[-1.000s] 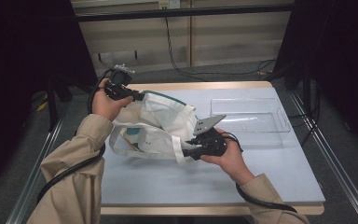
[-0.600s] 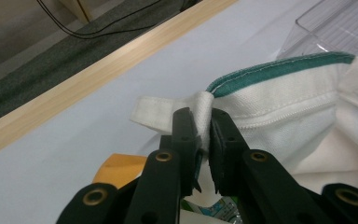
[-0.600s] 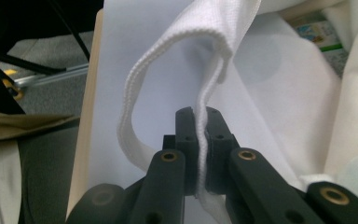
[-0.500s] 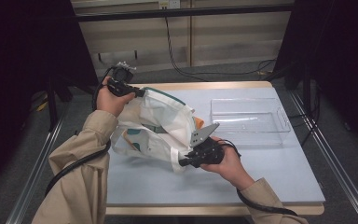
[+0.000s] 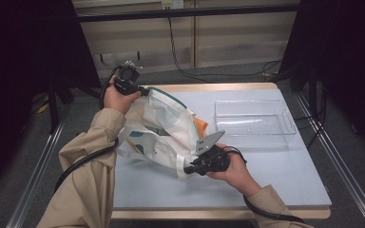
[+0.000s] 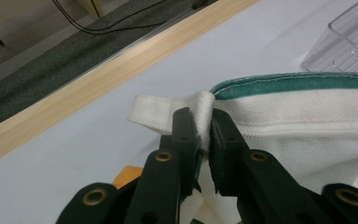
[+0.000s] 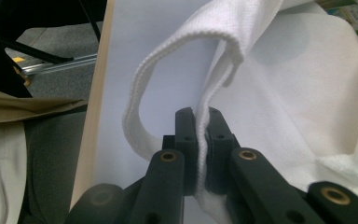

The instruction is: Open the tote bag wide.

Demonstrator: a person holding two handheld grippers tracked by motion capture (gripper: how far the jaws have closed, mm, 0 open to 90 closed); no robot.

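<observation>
While one white cloth bag with a green rim (image 5: 164,128) lay near the table's (image 5: 275,175) left edge, the left gripper (image 6: 205,135) and right gripper (image 7: 201,140) each pinched its cloth tight, beside one clear plastic tray (image 5: 254,123).

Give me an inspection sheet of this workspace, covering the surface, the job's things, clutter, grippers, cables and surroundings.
Surface: pale table with a wooden edge, bare near the front.
Job's things: white cloth bag with green trim, lifted at both ends; something orange shows at its mouth.
Clutter: clear plastic tray at the far right, apparently empty.
Grippers: left gripper shut on the bag's rim beside a handle; right gripper shut on the bag's white fabric by a strap loop.
Cables: black cable trails along the left sleeve, another under the right forearm; more cables on the floor behind the table.
Surroundings: dark curtains on both sides, wooden panelling behind, metal rails along the table.
</observation>
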